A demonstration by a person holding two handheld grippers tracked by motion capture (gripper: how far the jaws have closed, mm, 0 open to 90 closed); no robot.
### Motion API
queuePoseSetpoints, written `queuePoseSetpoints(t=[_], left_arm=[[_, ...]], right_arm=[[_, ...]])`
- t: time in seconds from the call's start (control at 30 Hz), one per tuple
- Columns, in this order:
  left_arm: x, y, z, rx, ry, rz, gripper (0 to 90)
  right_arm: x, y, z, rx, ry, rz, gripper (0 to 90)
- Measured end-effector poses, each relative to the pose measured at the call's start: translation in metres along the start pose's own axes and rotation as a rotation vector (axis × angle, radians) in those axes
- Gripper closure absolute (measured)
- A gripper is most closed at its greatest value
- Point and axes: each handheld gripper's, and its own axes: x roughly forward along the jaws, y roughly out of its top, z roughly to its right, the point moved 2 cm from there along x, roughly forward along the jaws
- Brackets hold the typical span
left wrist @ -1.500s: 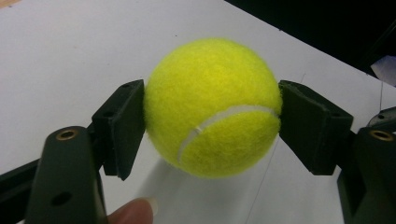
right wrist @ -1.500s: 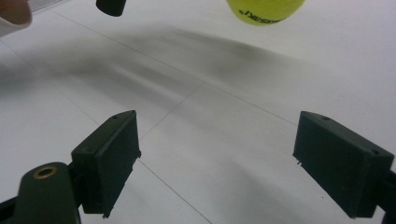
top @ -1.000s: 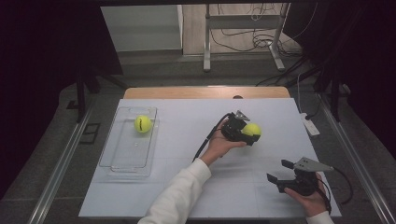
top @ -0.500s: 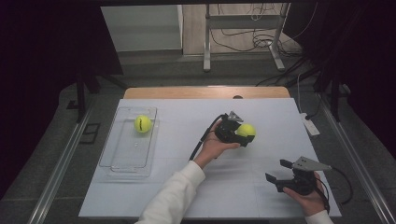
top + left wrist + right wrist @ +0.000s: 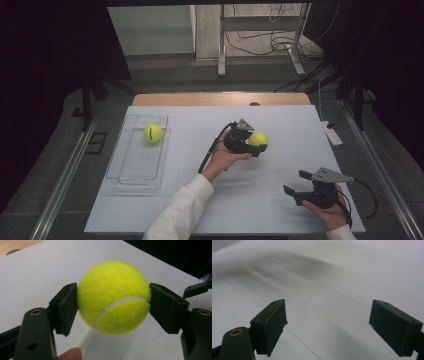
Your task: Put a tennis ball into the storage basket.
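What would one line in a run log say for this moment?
left claw: shut on tennis ball, above table | right claw: open, nothing between | second tennis ball: in clear tray

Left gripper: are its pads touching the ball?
Touching. In the left gripper view, both pads press against the ball, one on each side, with no gap.

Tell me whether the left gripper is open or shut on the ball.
Shut on it. The left gripper has both black pads pressed against the sides of the yellow felt tennis ball, which hangs clear of the white table.
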Motion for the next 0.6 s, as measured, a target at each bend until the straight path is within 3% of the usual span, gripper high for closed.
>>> queuePoseSetpoints(t=[0.6], left_arm=[[-0.020,-0.004,0.002,0.000,-0.001,0.040,27.7]], right_arm=[[0.000,0.001,-0.001,-0.004,-0.002,0.000,14.6]])
